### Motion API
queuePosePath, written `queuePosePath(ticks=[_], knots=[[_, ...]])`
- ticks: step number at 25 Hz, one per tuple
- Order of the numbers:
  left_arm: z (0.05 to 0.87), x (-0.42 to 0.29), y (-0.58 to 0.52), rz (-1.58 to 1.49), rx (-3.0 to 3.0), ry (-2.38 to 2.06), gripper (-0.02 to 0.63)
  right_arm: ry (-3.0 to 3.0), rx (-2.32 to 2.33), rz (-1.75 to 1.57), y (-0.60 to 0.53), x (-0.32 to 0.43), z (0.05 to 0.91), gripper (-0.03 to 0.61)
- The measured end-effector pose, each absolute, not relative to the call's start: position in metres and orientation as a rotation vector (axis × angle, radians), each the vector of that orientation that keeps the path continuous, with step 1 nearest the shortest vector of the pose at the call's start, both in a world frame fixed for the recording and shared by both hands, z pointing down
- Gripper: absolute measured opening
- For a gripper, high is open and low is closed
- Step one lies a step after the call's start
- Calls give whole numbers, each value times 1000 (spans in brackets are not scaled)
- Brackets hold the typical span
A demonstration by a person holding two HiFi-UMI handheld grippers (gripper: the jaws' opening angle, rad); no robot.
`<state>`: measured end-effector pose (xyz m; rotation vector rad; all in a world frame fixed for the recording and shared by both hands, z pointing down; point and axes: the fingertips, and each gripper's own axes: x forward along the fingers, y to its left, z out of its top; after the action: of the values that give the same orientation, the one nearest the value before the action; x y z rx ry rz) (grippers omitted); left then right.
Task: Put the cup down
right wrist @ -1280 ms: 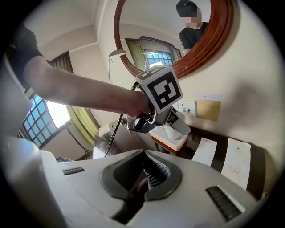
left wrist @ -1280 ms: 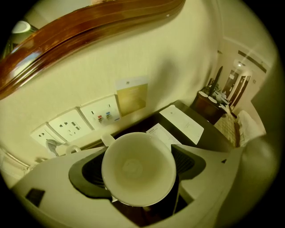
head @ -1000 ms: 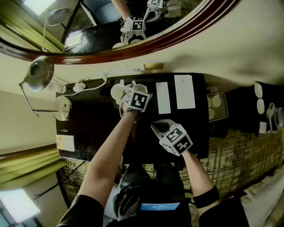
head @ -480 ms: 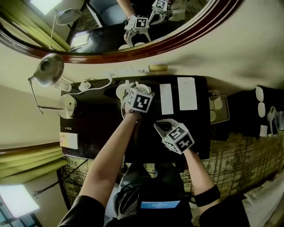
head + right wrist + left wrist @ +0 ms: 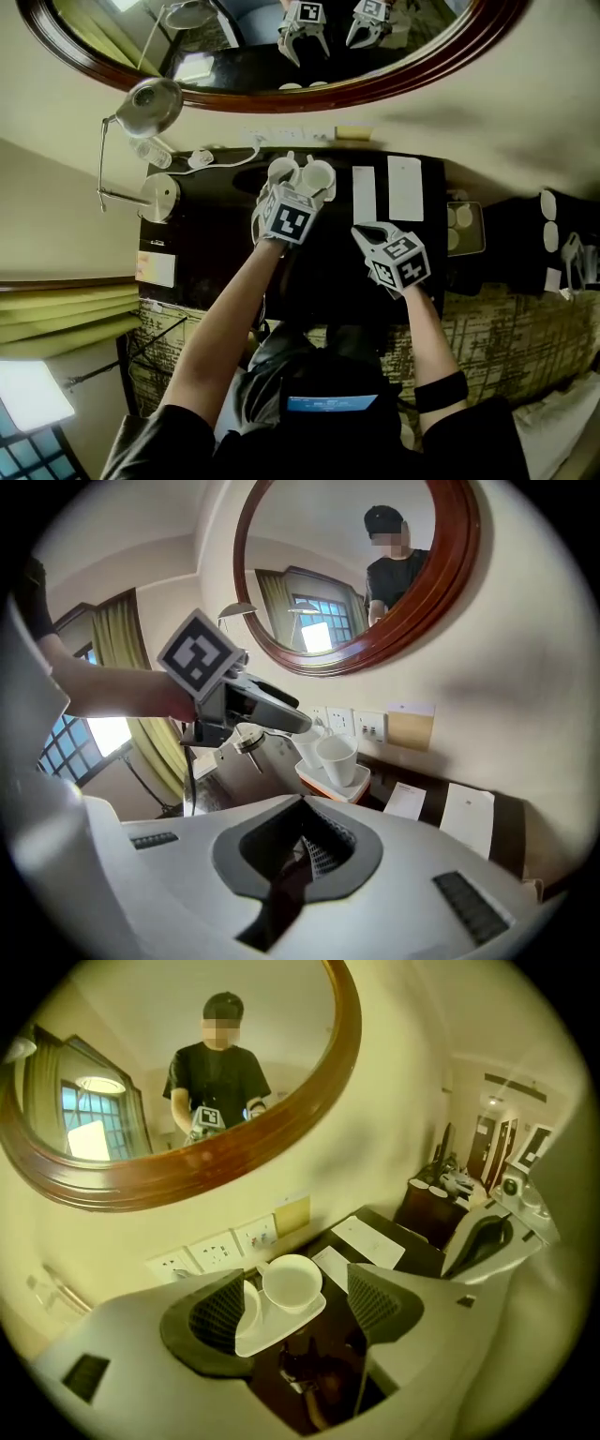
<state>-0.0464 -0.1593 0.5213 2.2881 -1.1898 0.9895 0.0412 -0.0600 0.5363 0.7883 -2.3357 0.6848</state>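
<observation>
One cup [image 5: 249, 1305] half hidden by a jaw; print on paper cards [image 5: 405, 187] unreadable

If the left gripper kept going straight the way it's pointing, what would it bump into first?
Probably the white cup on the white tray, framed by the left gripper, whose jaws have just been closing on nothing; depth is unclear.

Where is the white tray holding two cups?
Left gripper view, centre: white rectangular tray on dark desk's back edge, below wall sockets, left of two white paper cards.
</observation>
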Motion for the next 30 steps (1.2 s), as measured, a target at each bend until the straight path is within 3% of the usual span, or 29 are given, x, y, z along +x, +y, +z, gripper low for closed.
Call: queuePosePath(ticks=[2, 13, 30], knots=[[506, -56, -152, 933, 2330, -1205, 245, -2330, 817, 680, -63, 42, 533, 2], [493, -128, -104, 782, 2316, -1323, 5, -2285, 909, 657, -56, 53, 536, 2], [477, -191, -30, 533, 2317, -1296, 5, -2222, 1228, 662, -44, 87, 518, 0]])
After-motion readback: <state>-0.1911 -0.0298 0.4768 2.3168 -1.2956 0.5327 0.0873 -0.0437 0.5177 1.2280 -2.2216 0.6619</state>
